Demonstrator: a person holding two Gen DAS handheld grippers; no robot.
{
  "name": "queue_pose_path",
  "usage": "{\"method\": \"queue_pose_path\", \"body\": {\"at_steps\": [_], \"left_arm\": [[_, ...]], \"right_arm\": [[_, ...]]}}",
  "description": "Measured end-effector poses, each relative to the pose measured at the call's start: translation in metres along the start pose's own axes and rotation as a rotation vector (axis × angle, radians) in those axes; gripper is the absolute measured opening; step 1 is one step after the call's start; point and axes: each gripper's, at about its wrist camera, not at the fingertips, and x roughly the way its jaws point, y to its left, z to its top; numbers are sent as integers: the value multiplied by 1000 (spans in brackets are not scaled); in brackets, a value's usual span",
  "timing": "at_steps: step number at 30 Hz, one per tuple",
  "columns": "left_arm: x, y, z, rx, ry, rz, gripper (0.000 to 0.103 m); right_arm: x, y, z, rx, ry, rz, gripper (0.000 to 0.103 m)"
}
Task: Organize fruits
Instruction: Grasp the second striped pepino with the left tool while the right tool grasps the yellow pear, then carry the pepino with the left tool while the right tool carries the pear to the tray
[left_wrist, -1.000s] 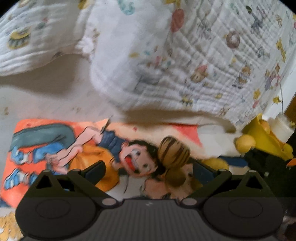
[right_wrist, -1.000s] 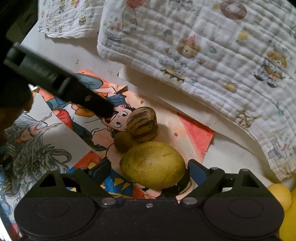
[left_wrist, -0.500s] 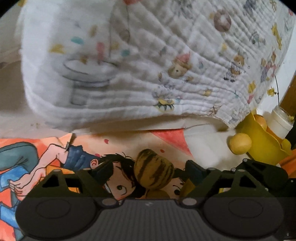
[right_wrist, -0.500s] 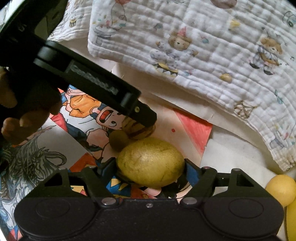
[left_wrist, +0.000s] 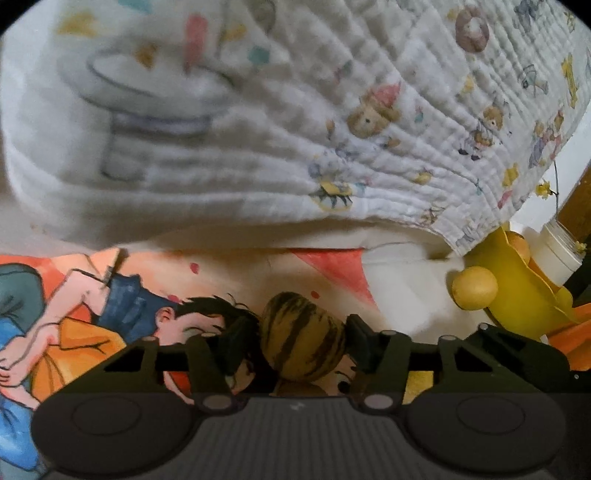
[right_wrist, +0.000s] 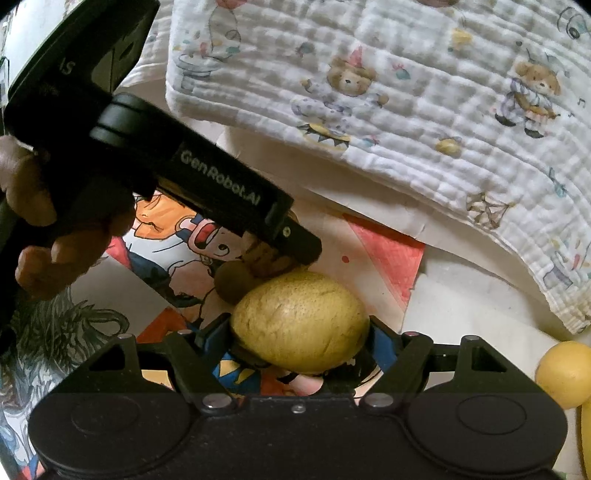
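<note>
A: Status?
B: I'm mid-grasp. Left gripper (left_wrist: 303, 343) closing around the striped fruit (left_wrist: 303, 341) on the cartoon poster (left_wrist: 92, 314); right gripper (right_wrist: 299, 332) clamps the lemon (right_wrist: 299, 321).
A: Next?
B: Lift both, carry to the yellow bowl (left_wrist: 517, 295).

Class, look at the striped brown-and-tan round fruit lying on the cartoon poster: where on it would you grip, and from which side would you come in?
Grip the striped brown-and-tan round fruit across its widest middle, coming in low from the near side along the poster, as the left gripper, jaws closing, does. Its round body offers two opposite flanks; the small brown fruit and large yellow-green fruit crowd one side.
</note>
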Motion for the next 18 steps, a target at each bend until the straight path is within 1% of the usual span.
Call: {"method": "queue_pose_path", "body": {"at_steps": [5, 8, 13, 18], "left_arm": [[-2, -6, -1, 23, -5, 19, 54], [-6, -4, -1, -1, -9, 42, 53], [-26, -4, -6, -11, -33, 25, 53], [-49, -11, -15, -14, -48, 20, 53]], "right_arm": [[0, 0, 0, 4, -4, -1, 75], [-4, 0, -3, 7, -16, -1, 74], [-16, -1, -6, 25, -42, 17, 74], [-39, 2, -6, 30, -78, 28, 74]]}}
